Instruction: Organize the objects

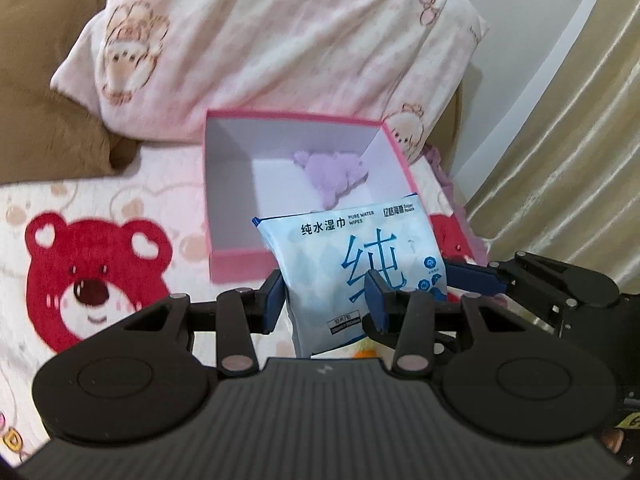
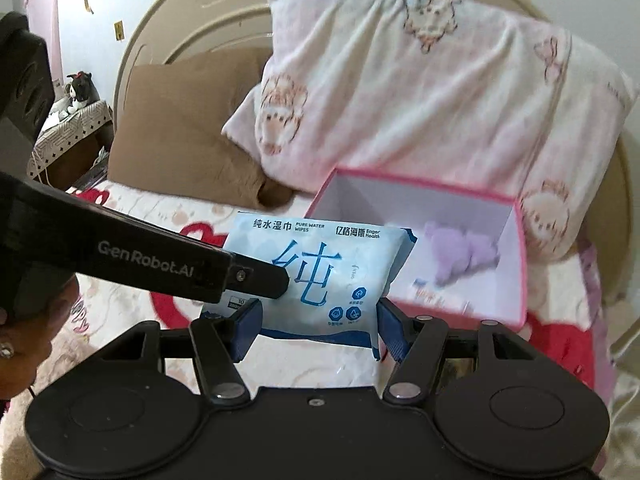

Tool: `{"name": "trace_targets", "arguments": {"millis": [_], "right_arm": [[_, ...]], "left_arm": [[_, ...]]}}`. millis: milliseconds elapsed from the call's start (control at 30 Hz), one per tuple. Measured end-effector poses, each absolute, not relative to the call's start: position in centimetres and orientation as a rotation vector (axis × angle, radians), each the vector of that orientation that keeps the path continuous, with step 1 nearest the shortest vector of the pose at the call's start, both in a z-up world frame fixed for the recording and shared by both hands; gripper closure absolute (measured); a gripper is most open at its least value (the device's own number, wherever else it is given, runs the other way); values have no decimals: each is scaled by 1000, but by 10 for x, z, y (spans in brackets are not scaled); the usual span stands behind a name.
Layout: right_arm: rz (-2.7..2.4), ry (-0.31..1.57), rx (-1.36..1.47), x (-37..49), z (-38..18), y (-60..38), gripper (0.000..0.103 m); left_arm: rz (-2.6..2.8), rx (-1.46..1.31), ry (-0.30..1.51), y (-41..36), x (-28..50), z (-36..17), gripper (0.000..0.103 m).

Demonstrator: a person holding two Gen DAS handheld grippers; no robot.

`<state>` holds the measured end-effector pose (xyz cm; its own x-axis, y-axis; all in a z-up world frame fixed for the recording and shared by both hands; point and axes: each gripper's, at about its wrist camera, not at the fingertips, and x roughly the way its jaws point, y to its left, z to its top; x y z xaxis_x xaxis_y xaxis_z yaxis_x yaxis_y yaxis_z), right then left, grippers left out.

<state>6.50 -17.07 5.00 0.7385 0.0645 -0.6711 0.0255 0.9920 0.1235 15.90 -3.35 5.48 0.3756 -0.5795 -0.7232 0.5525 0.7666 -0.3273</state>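
Observation:
A light-blue pack of water wipes (image 1: 360,256) hangs in the air just in front of an open pink box (image 1: 236,260) with a white inside. A fluffy purple item (image 1: 332,172) lies in the box. My left gripper (image 1: 324,300) is shut on the pack's lower part, one blue pad on each face. In the right wrist view the pack (image 2: 320,272) spans the right gripper (image 2: 319,330), whose pads press on its two side edges. The left gripper's finger (image 2: 260,280) reaches across onto the pack. The box (image 2: 524,272) and the purple item (image 2: 460,256) sit behind and to the right.
The box rests on a bed with a red bear blanket (image 1: 92,280). A pink-white pillow (image 2: 420,92) and a brown pillow (image 2: 180,128) lean on the headboard behind it. A gold curtain (image 1: 560,140) hangs at the right. A nightstand with a plush toy (image 2: 80,88) stands far left.

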Motion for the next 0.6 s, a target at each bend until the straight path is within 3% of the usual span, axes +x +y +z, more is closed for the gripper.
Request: {"name": "trace_targets", "arguments": {"millis": [300, 600], "right_arm": [[66, 694, 87, 120, 44, -214, 36], [135, 755, 175, 195, -12, -267, 43]], "left_arm": [[-648, -51, 919, -79, 223, 60, 61], [-536, -38, 1006, -124, 301, 4, 61]]}}
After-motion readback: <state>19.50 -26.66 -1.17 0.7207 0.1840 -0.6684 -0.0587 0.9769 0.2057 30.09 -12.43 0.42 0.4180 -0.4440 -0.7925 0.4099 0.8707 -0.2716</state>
